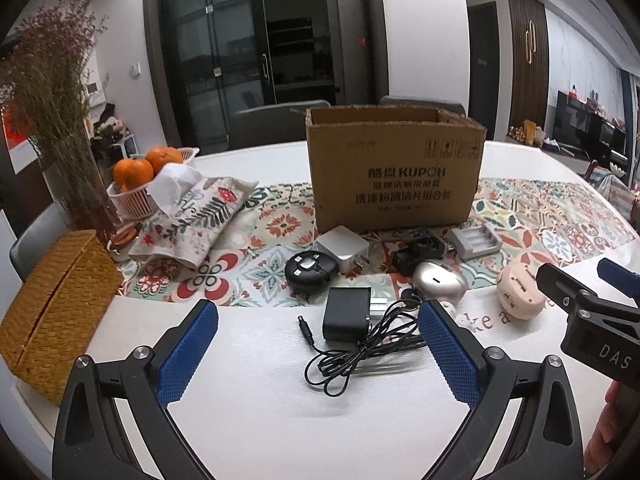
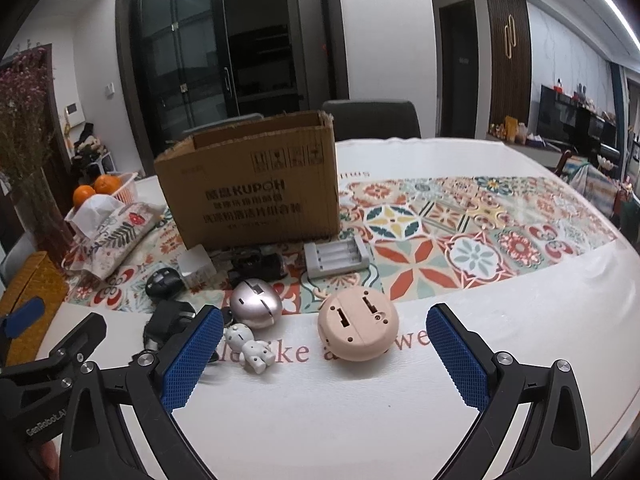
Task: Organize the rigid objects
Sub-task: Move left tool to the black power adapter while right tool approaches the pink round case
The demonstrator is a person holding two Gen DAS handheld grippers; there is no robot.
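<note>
Cardboard box (image 1: pixel 394 168) stands upright at back of table (image 1: pixel 260 420). Battery charger (image 2: pixel 336 258) before its right corner. Power adapter (image 1: pixel 346 314) nearest, round case (image 2: pixel 358 326) right of it.

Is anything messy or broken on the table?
Nothing looks broken. The black power adapter has its cable lying in a loose tangle on the white tablecloth. The pink round gadget seems to lie bottom-up, slots showing. The cardboard box has a ragged top edge.
</note>
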